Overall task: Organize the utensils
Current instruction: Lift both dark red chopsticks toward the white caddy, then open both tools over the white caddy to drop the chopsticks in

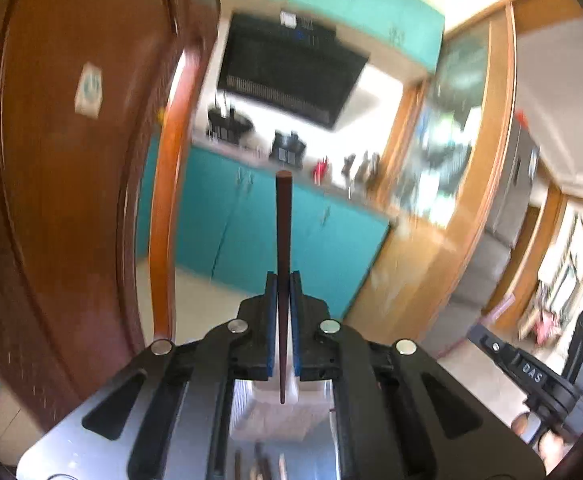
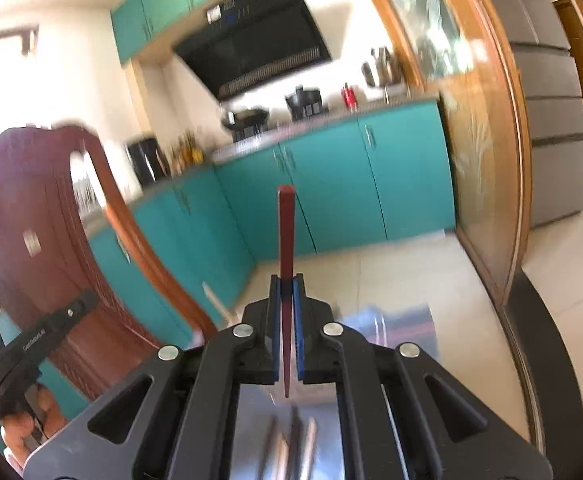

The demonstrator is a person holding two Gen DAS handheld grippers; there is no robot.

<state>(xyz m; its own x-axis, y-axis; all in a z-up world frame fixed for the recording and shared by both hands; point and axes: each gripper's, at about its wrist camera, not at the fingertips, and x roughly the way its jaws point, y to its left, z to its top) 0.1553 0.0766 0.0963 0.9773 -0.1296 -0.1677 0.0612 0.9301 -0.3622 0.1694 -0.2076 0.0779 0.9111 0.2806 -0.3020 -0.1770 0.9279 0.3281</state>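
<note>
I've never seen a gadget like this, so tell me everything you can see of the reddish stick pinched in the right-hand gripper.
The red chopstick is one slim, squared stick, seemingly lacquered wood. Its thick blunt end points forward, past the right gripper, and it tapers to a narrow tip back between the arms. The blue pads clamp it on both sides near its middle, holding it straight along the fingers. Nothing else touches it.
</note>
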